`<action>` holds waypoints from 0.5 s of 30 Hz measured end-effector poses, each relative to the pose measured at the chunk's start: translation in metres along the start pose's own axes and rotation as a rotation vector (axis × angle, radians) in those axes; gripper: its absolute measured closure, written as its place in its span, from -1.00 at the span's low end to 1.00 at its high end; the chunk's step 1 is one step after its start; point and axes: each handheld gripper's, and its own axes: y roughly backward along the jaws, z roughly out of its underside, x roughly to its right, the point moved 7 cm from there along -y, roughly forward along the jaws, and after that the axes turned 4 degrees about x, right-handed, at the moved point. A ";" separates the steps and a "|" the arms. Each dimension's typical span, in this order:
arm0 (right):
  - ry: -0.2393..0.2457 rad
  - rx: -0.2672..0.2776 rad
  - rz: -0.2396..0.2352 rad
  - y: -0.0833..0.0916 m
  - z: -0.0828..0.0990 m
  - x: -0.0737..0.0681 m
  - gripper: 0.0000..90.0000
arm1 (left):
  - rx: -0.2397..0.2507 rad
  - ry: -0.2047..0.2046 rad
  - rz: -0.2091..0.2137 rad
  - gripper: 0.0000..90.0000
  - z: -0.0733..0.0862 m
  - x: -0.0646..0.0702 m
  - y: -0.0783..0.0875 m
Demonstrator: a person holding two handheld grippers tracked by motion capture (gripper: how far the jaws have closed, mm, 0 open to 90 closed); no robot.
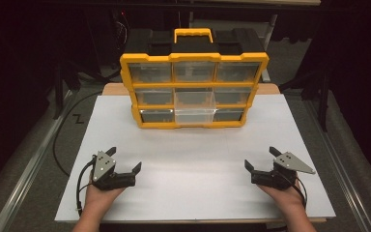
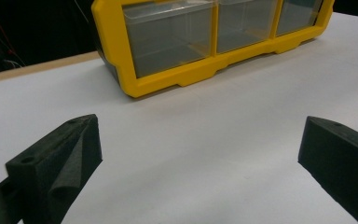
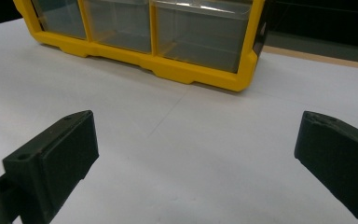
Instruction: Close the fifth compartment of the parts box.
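On the white table [image 1: 193, 164] stands our yellow drawer organizer [image 1: 194, 90], far side; its bottom-middle clear drawer [image 1: 195, 115] juts out, light, slippery, best pinched at its lip. Left gripper [image 1: 125, 159] and right gripper [image 1: 260, 158] rest released, empty.

A white rectangular table top [image 1: 198, 159] carries a yellow plastic organiser cabinet with clear drawers [image 1: 194, 89], which stands upright at the far middle. Its drawers sit in three rows of three. The clear plastic drawer in the middle of the bottom row [image 1: 195, 115] juts forward of its neighbours. Near the front edge, the black two-jaw left gripper [image 1: 124, 160] rests at the left and the black two-jaw right gripper [image 1: 261, 158] at the right, well apart, both well in front of the cabinet.
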 end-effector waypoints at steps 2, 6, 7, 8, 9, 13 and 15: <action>0.005 -0.007 0.004 -0.001 0.001 0.001 -0.98 | -0.008 -0.001 0.003 -1.00 0.001 0.000 -0.001; 0.010 -0.016 0.006 -0.003 0.002 0.002 -0.98 | 0.007 0.011 0.006 -1.00 -0.001 0.001 -0.001; 0.010 -0.016 0.006 -0.003 0.002 0.002 -0.98 | 0.009 0.015 0.007 -1.00 -0.001 0.001 0.000; 0.011 -0.016 0.009 -0.003 0.002 0.002 -0.98 | 0.011 0.019 0.009 -1.00 -0.001 0.001 0.000; 0.012 -0.016 0.011 -0.003 0.002 0.003 -0.98 | 0.020 0.014 -0.001 -1.00 -0.002 0.001 0.000; 0.013 -0.018 0.014 -0.003 0.002 0.004 -0.98 | 0.019 0.020 0.006 -1.00 -0.002 0.001 0.000; 0.014 -0.019 0.016 -0.003 0.003 0.004 -0.98 | 0.019 0.021 0.006 -1.00 -0.002 0.001 0.000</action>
